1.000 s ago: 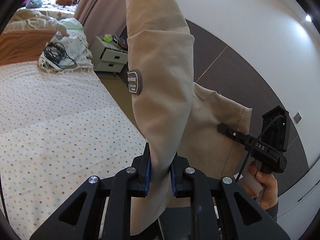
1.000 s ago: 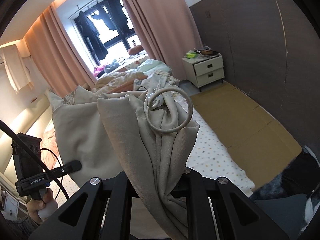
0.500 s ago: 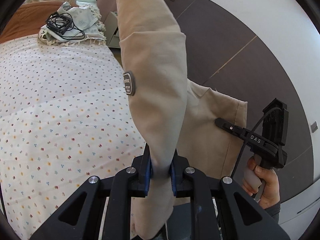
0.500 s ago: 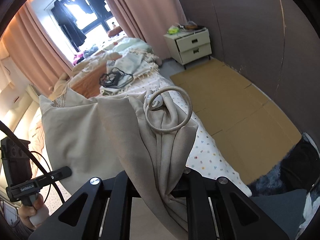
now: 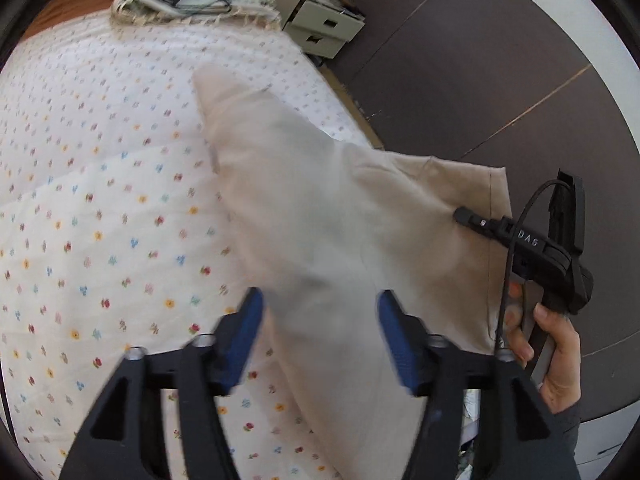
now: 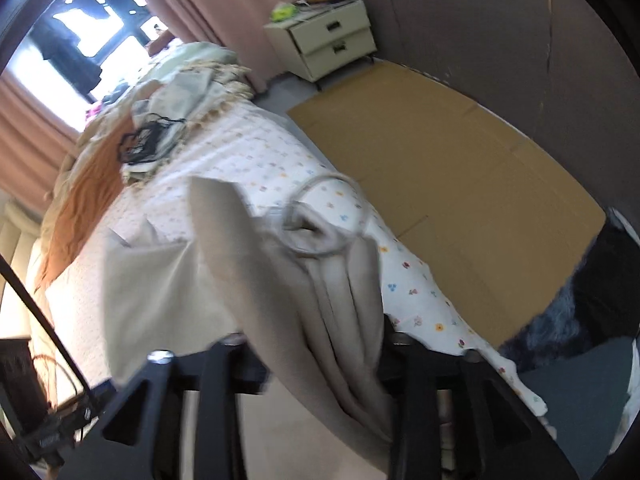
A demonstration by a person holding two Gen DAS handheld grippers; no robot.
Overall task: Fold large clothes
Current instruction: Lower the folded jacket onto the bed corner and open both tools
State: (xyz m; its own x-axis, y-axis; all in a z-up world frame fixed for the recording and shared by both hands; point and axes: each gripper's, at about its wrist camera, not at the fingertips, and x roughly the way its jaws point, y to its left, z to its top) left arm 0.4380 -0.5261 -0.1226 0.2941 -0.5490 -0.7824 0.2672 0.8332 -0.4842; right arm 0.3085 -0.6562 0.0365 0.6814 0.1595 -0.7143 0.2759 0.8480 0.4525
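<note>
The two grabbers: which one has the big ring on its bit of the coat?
The right gripper. A pale ring hangs on the beige coat just ahead of its opening jaws. The left gripper has only plain cloth.

A beige garment point(image 5: 320, 216), motion-blurred, hangs bunched over the flower-dotted bed, a ring point(image 6: 326, 216) at its gathered folds.

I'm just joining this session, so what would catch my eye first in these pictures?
A large beige garment fills the middle of both views, blurred, draped over a bed with a flower-dotted sheet. The left gripper and right gripper have their jaws opening, cloth still between them. A pale ring hangs on the garment's bunched end in the right wrist view.
</note>
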